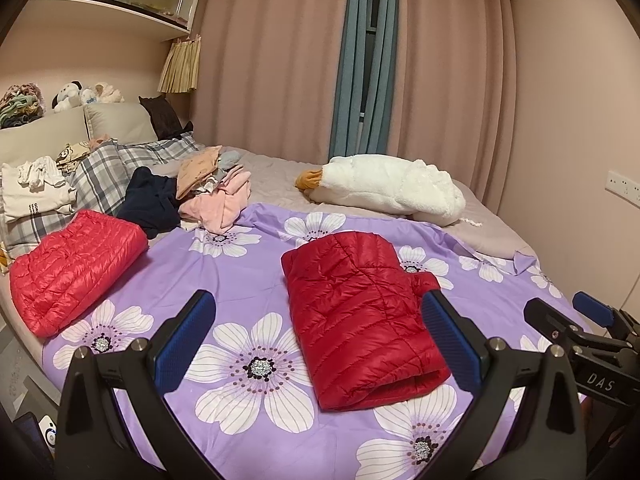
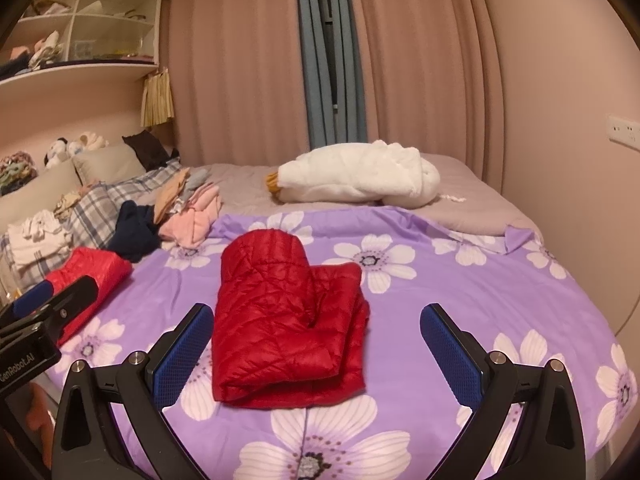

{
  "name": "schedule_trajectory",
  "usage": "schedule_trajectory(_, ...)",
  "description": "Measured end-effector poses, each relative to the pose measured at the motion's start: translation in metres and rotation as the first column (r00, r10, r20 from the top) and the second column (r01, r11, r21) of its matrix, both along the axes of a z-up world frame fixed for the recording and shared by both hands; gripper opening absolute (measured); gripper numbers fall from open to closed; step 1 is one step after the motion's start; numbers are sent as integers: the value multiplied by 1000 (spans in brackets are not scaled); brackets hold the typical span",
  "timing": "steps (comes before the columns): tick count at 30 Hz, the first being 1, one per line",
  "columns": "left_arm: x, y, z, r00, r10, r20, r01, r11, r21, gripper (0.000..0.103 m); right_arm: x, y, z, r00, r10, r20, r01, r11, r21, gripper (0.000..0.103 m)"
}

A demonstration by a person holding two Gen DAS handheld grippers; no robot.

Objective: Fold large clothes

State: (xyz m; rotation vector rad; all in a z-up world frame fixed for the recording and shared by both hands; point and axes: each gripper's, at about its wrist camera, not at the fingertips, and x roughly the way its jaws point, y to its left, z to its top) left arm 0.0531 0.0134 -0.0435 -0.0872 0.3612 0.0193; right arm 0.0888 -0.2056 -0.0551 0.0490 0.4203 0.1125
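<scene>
A dark red quilted down jacket point(image 1: 360, 320) lies folded on the purple flowered sheet point(image 1: 240, 272); it also shows in the right wrist view point(image 2: 284, 320). My left gripper point(image 1: 320, 320) is open and empty, held above the sheet with the jacket between and beyond its fingers. My right gripper point(image 2: 316, 336) is open and empty, just in front of the jacket. A brighter red down jacket point(image 1: 76, 268) lies folded at the left edge of the bed; it also shows in the right wrist view point(image 2: 88, 280).
A pile of unfolded clothes, pink point(image 1: 220, 200) and navy point(image 1: 152, 200), lies behind the sheet. A white plush goose point(image 1: 388, 188) lies at the back right. White folded clothes point(image 1: 36, 188) rest on plaid pillows point(image 1: 104, 172) at the left. The wall is close on the right.
</scene>
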Motion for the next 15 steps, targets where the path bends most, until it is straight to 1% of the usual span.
schedule_trajectory(15, 1, 2, 0, 1000, 15, 7, -15, 1000, -17, 103, 2, 1, 0, 1000, -3, -7, 3, 1000, -10, 102)
